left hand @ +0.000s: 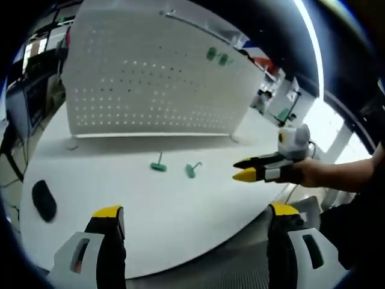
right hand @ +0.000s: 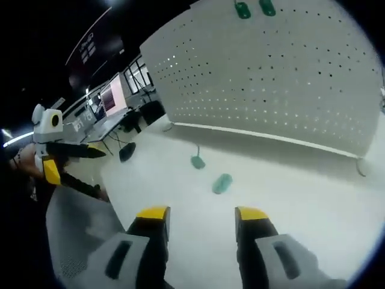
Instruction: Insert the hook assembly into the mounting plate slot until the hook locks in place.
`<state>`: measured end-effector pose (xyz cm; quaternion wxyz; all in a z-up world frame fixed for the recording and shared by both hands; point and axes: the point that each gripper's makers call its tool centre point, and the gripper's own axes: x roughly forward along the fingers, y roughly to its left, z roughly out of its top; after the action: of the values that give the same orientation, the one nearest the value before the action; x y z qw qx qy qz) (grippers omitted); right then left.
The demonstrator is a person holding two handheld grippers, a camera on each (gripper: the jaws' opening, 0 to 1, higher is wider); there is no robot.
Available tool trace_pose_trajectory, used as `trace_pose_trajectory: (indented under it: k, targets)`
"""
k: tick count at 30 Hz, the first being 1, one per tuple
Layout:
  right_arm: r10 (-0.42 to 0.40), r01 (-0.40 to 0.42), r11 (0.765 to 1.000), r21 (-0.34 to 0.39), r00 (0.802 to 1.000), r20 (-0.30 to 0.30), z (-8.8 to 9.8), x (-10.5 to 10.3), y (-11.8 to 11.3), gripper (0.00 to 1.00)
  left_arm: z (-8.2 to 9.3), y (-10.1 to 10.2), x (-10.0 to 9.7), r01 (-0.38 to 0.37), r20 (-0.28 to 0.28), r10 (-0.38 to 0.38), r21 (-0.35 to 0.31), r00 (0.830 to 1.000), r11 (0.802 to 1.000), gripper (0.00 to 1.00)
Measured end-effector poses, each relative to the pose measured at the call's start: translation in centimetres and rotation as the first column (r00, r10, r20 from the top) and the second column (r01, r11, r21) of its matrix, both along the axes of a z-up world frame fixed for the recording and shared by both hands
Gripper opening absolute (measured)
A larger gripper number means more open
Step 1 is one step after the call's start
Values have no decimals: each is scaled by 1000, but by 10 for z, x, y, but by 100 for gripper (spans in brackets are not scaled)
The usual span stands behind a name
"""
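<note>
Two green hook assemblies lie on the white table: one (left hand: 158,165) with its stem up, the other (left hand: 192,170) beside it. In the right gripper view they are the upright one (right hand: 198,160) and the flat one (right hand: 222,183). The white pegboard mounting plate (left hand: 150,78) (right hand: 289,66) stands behind them, with two green hooks (left hand: 216,56) (right hand: 254,8) hung near its top. My left gripper (left hand: 195,211) is wide open over the table's near edge. My right gripper (right hand: 201,213) is open and holds nothing. It also reaches in from the right as the right gripper (left hand: 243,170).
A black mouse-like object (left hand: 44,200) (right hand: 127,152) lies at the table's left end. The left gripper (right hand: 69,165) shows at the left of the right gripper view, held by a hand. Desks and monitors stand beyond the table.
</note>
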<state>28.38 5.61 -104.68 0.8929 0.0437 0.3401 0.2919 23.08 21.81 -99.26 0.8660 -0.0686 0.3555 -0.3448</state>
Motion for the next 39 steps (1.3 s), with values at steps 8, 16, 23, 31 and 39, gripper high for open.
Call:
trace_pose_trajectory:
  k: [8,16,23,31,39]
  targets:
    - [95,-95,995,-9,995,-8,-9,27,36,40,-1,6,2,-8,-9,8,8,1000,1000,100]
    - [160,-161,987,-14,986,-45,-19,60,66,36,-7,13,4,-15,-22,15,24,1000,1000,100]
    - [213,-216,974,-59,975,-60,-34,94,89,36,-12,15,2,-10,-41,11,28,999,1000,100]
    - [216,-225,971,-82,970,-108,-54,114,103,34,-14,22,3,-15,-54,17,29,998,999,100]
    - [199,-209,974,-84,974,-113,-62,127,105,29,-19,26,0,-17,-76,19,37,997,999,100]
